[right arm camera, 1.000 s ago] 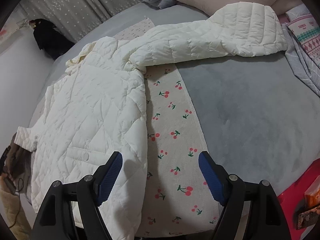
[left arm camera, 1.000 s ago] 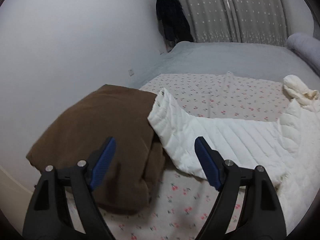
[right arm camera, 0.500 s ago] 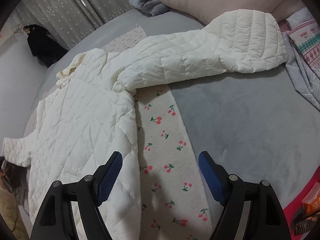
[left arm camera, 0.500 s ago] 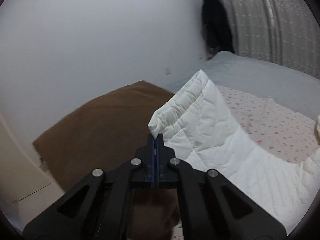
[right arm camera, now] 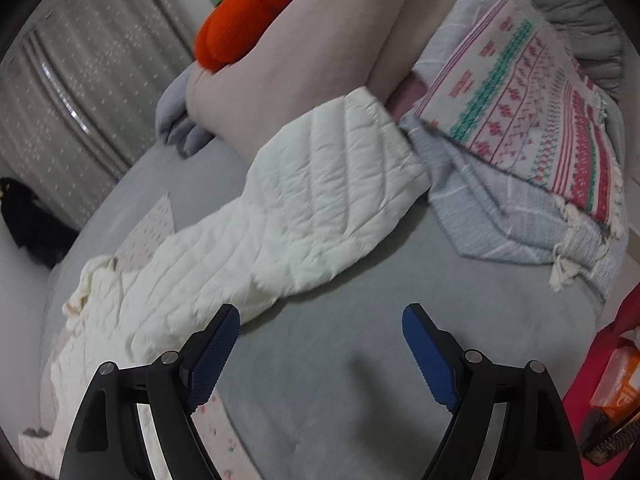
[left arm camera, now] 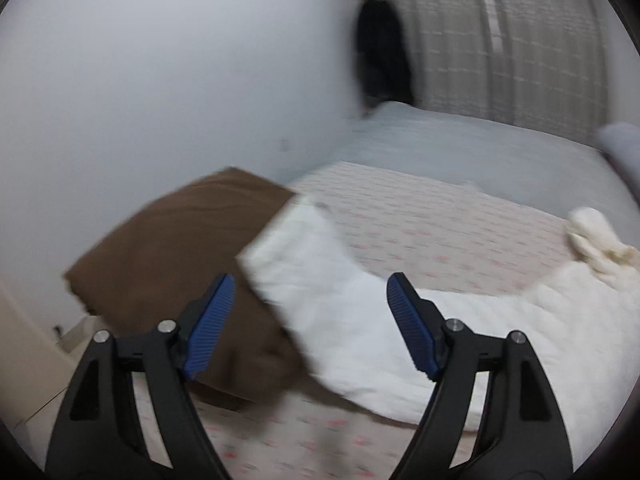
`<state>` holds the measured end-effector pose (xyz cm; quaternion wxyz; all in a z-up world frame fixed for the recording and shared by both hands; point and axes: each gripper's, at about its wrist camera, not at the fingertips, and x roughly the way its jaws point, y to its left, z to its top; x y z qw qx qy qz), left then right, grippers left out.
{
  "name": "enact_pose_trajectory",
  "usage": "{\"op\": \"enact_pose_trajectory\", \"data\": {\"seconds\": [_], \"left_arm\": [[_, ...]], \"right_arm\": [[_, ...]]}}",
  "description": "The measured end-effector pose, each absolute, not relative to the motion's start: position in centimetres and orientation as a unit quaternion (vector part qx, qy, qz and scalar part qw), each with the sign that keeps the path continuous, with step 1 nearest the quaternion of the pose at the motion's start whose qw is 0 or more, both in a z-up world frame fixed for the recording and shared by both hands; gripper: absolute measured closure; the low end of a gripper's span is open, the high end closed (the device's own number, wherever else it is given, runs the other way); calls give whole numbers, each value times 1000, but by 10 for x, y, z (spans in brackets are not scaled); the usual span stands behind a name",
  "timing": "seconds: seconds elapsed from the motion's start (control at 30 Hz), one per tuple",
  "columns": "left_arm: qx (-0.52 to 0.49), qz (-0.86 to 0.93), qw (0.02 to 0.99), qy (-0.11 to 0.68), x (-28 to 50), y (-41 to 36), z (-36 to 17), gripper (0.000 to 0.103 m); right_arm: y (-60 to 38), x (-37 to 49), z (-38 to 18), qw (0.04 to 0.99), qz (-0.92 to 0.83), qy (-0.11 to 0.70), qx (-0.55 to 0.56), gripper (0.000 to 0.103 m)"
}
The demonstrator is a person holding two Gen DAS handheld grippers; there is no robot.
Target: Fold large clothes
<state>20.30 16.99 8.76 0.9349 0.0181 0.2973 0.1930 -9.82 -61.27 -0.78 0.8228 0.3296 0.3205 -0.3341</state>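
A white quilted jacket point(left arm camera: 460, 332) lies spread on a cherry-print sheet point(left arm camera: 420, 220) on the bed. One sleeve point(left arm camera: 304, 264) lies flat, its cuff against a brown cushion point(left arm camera: 176, 248). My left gripper point(left arm camera: 310, 328) is open and empty, just above that sleeve. In the right wrist view the jacket's other sleeve point(right arm camera: 312, 196) stretches toward the pillows. My right gripper point(right arm camera: 320, 352) is open and empty over the grey bedcover, just right of the sleeve's lower part.
A pink pillow point(right arm camera: 304, 64) with an orange plush point(right arm camera: 248, 16) lies at the bed head. A patterned blanket point(right arm camera: 520, 100) lies on a folded grey throw point(right arm camera: 500, 208) beside the cuff. A wall point(left arm camera: 140, 80) runs along the left. A dark coat point(left arm camera: 384, 52) hangs by the curtain.
My left gripper was shut on the sleeve cuff and lifting it half a second ago; it has opened and the sleeve lies flat. My right gripper has swung toward the far sleeve and pillows.
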Motion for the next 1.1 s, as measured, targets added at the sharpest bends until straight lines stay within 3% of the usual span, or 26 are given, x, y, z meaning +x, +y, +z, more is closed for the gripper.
{"op": "enact_pose_trajectory", "data": {"seconds": [0.17, 0.57, 0.73, 1.0, 1.1], "left_arm": [[27, 29, 933, 359, 243, 86, 81, 21], [38, -103, 889, 444, 408, -79, 46, 21], [-19, -86, 888, 451, 480, -114, 14, 21], [-145, -107, 888, 422, 554, -113, -61, 21], [-150, -109, 888, 421, 552, -96, -87, 32]], "right_arm": [[-614, -69, 17, 829, -308, 317, 344, 18], [-482, 163, 73, 900, -134, 356, 212, 16], [-437, 277, 50, 902, -74, 360, 224, 15], [-385, 426, -36, 897, -16, 386, 214, 15], [-384, 443, -70, 903, -44, 391, 172, 16]]}}
